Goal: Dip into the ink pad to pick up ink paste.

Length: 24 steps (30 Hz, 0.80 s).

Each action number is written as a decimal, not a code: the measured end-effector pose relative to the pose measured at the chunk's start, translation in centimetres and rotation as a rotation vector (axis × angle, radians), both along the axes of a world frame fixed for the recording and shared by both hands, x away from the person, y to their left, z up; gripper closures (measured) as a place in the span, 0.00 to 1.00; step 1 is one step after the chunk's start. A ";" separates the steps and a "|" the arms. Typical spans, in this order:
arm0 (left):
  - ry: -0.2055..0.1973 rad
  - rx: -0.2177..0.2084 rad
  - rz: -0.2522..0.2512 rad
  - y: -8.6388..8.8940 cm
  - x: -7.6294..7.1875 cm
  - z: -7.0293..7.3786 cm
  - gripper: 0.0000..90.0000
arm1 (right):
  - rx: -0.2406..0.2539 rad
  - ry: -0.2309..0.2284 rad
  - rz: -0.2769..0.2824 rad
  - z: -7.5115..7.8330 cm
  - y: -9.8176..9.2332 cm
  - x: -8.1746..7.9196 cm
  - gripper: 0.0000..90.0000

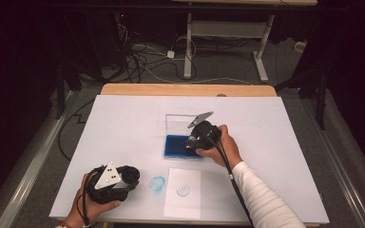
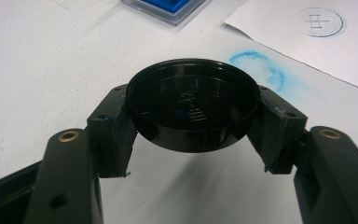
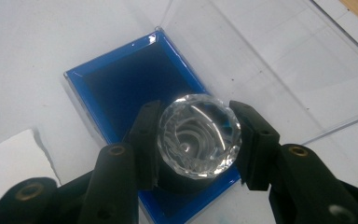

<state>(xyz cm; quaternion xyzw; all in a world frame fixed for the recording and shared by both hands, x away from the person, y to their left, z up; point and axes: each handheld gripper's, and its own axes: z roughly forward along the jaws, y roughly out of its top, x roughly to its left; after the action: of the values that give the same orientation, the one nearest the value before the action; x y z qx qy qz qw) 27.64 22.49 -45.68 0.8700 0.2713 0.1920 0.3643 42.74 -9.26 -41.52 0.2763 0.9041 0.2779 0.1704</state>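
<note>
blue ink pad [image 1: 177,146] is lying open on the white table [image 1: 123,123], its long side running away from the person and its clear lid [image 1: 183,124] standing up at the far edge. the right gripper [image 3: 198,140] is clamping a stamp [image 3: 198,136] by its faceted clear top, pointing it straight down onto the pad. the left gripper [image 2: 192,122] is gripping a round black cap [image 2: 193,103], hollow side up, near a blue smudge [image 2: 256,70] and a stamped paper [image 2: 307,32].
</note>
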 end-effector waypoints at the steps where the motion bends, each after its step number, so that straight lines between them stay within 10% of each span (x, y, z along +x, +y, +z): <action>1: 0.000 0.000 0.001 0.0 0.0 0.0 0.41 | 0.003 -0.006 -0.009 0.1 -0.1 0.0 0.64; 24: 0.000 -0.008 -0.004 0.1 0.1 0.1 0.41 | 0.033 -0.081 0.043 6.2 0.1 -1.4 0.64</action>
<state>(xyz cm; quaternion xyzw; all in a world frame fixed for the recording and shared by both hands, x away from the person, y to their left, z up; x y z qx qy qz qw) 27.75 22.54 -45.57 0.8692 0.2702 0.1900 0.3679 41.37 -9.12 -35.31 0.2480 0.8975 0.3074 0.1961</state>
